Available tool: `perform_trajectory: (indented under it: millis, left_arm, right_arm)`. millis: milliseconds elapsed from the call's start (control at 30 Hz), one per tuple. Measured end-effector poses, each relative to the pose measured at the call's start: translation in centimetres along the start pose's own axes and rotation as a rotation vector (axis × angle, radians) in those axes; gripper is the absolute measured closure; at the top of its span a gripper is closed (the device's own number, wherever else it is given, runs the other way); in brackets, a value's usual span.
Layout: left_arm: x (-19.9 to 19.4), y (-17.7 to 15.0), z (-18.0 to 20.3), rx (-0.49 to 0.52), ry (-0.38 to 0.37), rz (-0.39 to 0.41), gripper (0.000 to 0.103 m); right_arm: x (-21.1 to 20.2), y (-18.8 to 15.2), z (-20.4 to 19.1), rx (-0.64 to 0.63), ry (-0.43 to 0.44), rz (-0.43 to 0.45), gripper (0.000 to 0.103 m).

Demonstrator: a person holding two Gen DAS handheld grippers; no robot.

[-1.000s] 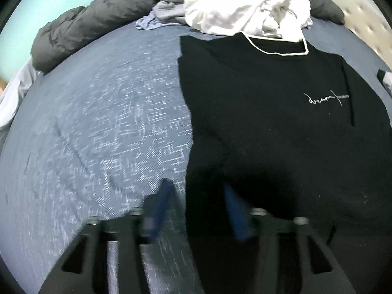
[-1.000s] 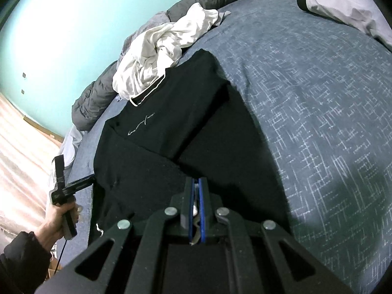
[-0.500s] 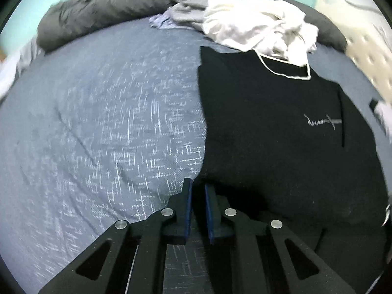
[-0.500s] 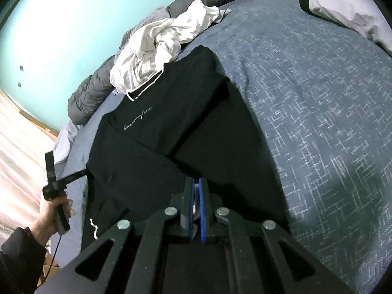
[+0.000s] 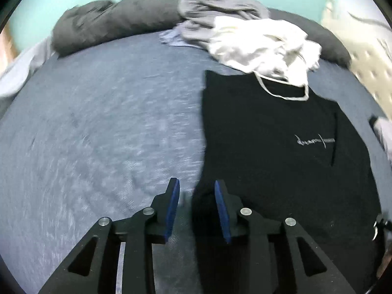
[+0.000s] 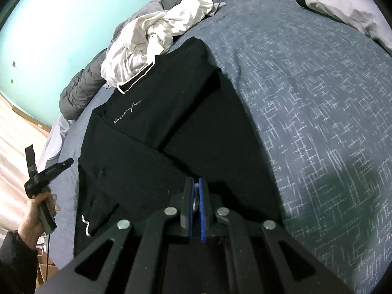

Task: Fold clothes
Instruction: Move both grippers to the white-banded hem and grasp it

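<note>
A black shirt (image 5: 269, 147) with a white-trimmed collar and small white script lies flat on the blue-grey bed (image 5: 110, 122). My left gripper (image 5: 196, 186) hovers at the shirt's left edge. Its jaws are opening, and the pads touch nothing, though the edge of the cloth lies below the gap. In the right wrist view the shirt (image 6: 147, 127) has one side folded in. My right gripper (image 6: 195, 181) is shut at its near hem, with black cloth running up to the pads. A hand holds the left gripper (image 6: 52, 167) beside the shirt's far side.
A crumpled white garment (image 5: 264, 44) lies on the shirt's collar, with a grey one (image 5: 215, 7) behind it. A rolled dark grey duvet (image 5: 110, 24) runs along the teal wall. A pale pillow (image 6: 348, 7) lies at the bed's far right. A tufted headboard (image 5: 367, 61) stands on the right.
The left gripper closed at the shirt's left edge, then opened again and lifted, so its view now tips up toward the wall. The right gripper has stayed shut in the same place.
</note>
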State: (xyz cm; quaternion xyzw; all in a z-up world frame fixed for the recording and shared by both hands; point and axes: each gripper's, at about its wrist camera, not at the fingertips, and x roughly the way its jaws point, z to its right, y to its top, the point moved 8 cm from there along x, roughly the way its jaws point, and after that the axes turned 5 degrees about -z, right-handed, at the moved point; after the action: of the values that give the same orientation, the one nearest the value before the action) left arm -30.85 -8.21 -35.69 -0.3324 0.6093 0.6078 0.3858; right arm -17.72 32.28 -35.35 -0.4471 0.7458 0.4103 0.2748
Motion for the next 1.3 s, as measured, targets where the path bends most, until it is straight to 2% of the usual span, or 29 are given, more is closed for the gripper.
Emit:
perform_trajectory:
  millis: [100,200,300,333,400,533,667,767,933,1000,1033,1067,1133,1200,1300]
  left_arm:
    - [1.4,0.1,1.0,0.028,0.001,-0.036,0.070]
    - [3.3,-0.1,0.5,0.027,0.020,-0.085,0.070]
    - [3.9,-0.6,-0.3,0.018,0.032,-0.093,0.059]
    - [3.8,-0.7,-0.4,0.018,0.036,-0.086,0.058]
    - [3.2,-0.7,-0.4,0.017,0.044,-0.066,0.058]
    - [2.0,-0.2,-0.1,0.023,0.054,-0.025,0.058]
    - [2.2,-0.9,0.5,0.057,0.051,-0.056,0.058]
    - [1.9,-1.6,0.2,0.064,0.050,-0.068,0.058]
    - [-1.9,-3.8,-0.1,0.065,0.012,-0.058,0.058]
    - [-3.3,-5.1,0.2,0.072,-0.011,-0.071,0.058]
    - [-4.1,-6.0,0.3,0.068,-0.028,-0.086,0.058]
    - [-4.8,-6.9,0.4,0.064,-0.046,-0.100,0.058]
    - [-6.4,-8.7,0.7,0.063,-0.078,-0.118,0.058]
    - [-7.7,-10.5,1.2,0.074,-0.101,-0.132,0.052]
    - [-9.6,-13.5,2.1,0.086,-0.148,-0.156,0.051]
  right_arm:
    - [-0.5,0.3,0.7,0.016,-0.032,0.016,0.099]
    - [-1.6,1.1,1.1,0.032,-0.016,0.059,0.099]
    - [-2.5,1.8,-0.2,-0.004,0.024,0.103,0.098]
    - [-2.6,1.9,-0.9,-0.023,0.044,0.106,0.098]
    - [-2.2,1.8,-2.3,-0.069,0.073,0.094,0.098]
    - [0.4,0.2,-3.8,-0.118,0.095,-0.010,0.098]
    - [3.1,-0.9,-2.7,-0.084,0.032,-0.104,0.098]
    - [3.2,-0.7,-2.1,-0.032,0.038,-0.107,0.098]
    - [1.5,0.4,-1.7,0.014,0.040,-0.055,0.098]
    - [0.6,0.5,-1.8,0.022,0.050,-0.056,0.095]
    - [0.1,0.5,-1.9,0.022,0.052,-0.061,0.086]
    - [-0.4,0.5,-2.0,0.022,0.054,-0.066,0.072]
    - [-1.7,0.3,-2.2,0.012,0.060,-0.076,0.059]
    - [-3.0,-0.5,-2.3,-0.022,0.046,-0.111,0.058]
    - [-4.5,-1.9,-2.0,-0.066,0.006,-0.181,0.058]
